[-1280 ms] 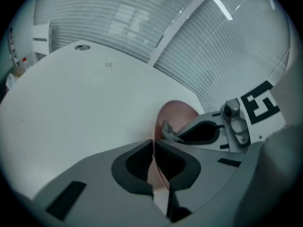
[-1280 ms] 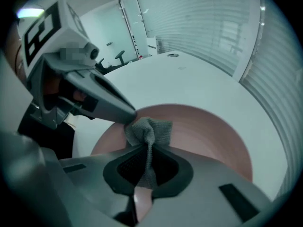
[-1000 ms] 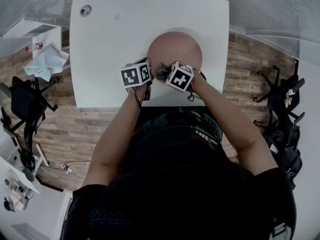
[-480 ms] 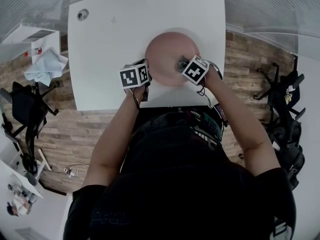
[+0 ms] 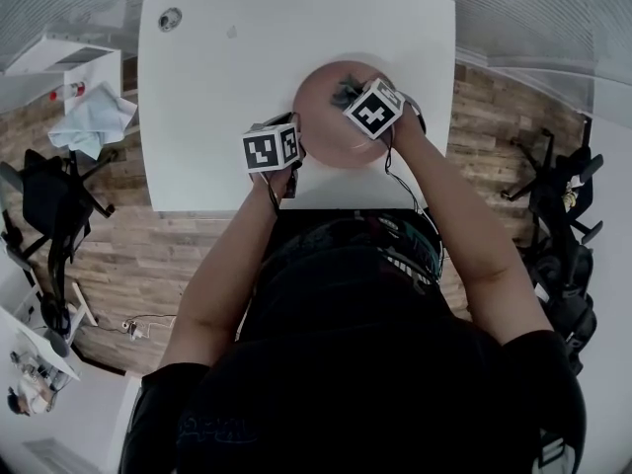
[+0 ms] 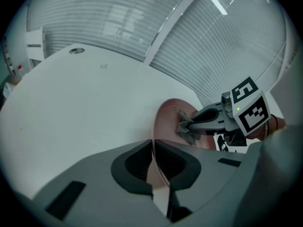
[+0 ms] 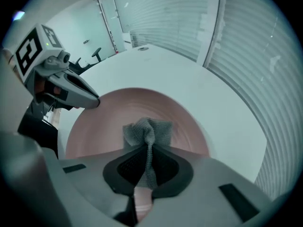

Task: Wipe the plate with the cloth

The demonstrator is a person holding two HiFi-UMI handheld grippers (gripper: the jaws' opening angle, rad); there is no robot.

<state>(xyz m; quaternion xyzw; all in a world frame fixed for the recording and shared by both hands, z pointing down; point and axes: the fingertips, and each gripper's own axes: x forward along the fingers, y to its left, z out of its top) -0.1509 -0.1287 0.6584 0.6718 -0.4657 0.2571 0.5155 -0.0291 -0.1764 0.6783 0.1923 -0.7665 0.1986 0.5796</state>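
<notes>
Wiping step: the right tool (image 7: 147,163) is pinching the grey cloth (image 7: 147,129), whose bunched end lies on the pink plate (image 7: 109,117), toward its 12 o'clock part in the head view.
Holding side: the left tool (image 6: 152,150) is pressed together on the plate's rim at about 9 o'clock, bracing it.
Doing it well: best, I judge, to press the cloth flat on the dish, sweep overlapping arcs out to the rim, and bear down lightly so the braced edge does not tip.
Risk: only a narrow fold of cloth is gripped, so it could slip out under drag.
Plate's place: on the white surface (image 5: 217,87), at its near edge, right of centre.
Surface: otherwise carries only a small round fitting (image 5: 170,20) at 11 o'clock.
Room: wood-plank floor (image 5: 494,117), ribbed wall panels (image 6: 213,32), black chairs (image 5: 49,205) at 3 and 9 o'clock, and a pale blue rag (image 5: 94,117) by a white stand (image 5: 44,57) at 10 o'clock.
</notes>
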